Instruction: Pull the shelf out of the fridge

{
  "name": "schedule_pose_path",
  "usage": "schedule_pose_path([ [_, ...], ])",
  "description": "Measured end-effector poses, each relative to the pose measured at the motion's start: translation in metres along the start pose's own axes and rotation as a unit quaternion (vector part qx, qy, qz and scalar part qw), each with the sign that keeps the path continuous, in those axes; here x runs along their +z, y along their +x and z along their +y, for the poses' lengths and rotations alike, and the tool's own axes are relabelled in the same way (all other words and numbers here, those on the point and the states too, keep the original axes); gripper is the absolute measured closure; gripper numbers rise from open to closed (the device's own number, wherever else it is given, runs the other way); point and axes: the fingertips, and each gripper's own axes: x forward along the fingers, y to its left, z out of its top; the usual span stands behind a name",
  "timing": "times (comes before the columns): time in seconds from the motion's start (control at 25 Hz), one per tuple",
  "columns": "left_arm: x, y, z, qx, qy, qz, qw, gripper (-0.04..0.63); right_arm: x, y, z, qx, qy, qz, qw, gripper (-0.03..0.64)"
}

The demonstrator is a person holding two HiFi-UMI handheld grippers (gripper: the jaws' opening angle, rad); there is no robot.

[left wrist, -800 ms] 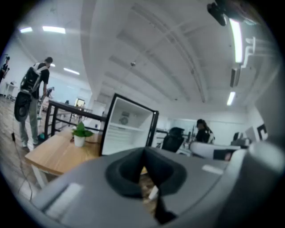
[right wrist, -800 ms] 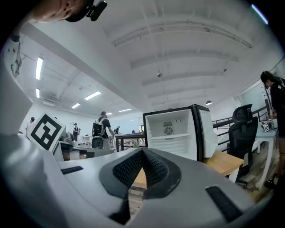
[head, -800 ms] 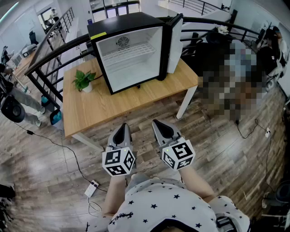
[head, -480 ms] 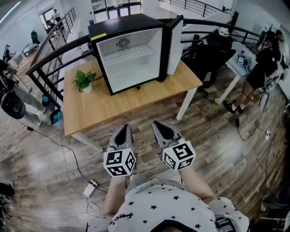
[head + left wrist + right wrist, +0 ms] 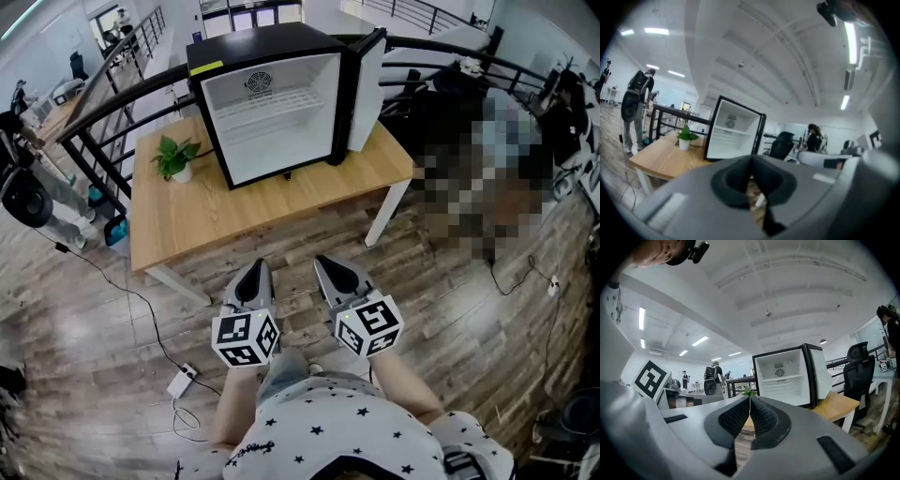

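A black mini fridge (image 5: 272,103) stands on a wooden table (image 5: 197,220) with its door (image 5: 366,89) swung open to the right. Inside it a white wire shelf (image 5: 277,101) sits in the upper half; it also shows as the shelf (image 5: 782,378) in the right gripper view and the shelf (image 5: 726,130) in the left gripper view. My left gripper (image 5: 251,274) and right gripper (image 5: 333,267) hover over the floor, well short of the table. Both are shut with nothing between the jaws, tips meeting in the left gripper (image 5: 751,159) and right gripper (image 5: 750,398) close-ups.
A small potted plant (image 5: 175,159) stands on the table left of the fridge. A black railing (image 5: 112,98) runs behind the table. A power strip and cable (image 5: 178,382) lie on the wooden floor at my left. A person with a backpack (image 5: 635,110) stands far left; an office chair (image 5: 860,369) sits right.
The view has shifted slightly, so the table and fridge sit a little higher in the head view. Both grippers stay shut and keep their places in front of me.
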Motion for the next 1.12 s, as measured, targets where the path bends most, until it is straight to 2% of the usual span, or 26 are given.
schedule_pose_path([
  [0.24, -0.008, 0.004, -0.004, -0.007, 0.004, 0.016, 0.9998, 0.589, -0.001, 0.006, -0.004, 0.010, 0.017, 0.004, 1.000, 0.597],
  [0.56, -0.003, 0.037, 0.014, -0.001, -0.005, 0.020, 0.9998, 0.589, -0.002, 0.036, -0.021, 0.007, 0.021, 0.016, 1.000, 0.597],
  [1.12, 0.023, 0.131, 0.080, 0.001, -0.017, 0.018, 0.9997, 0.589, 0.009, 0.144, -0.061, 0.006, 0.014, 0.022, 1.000, 0.595],
])
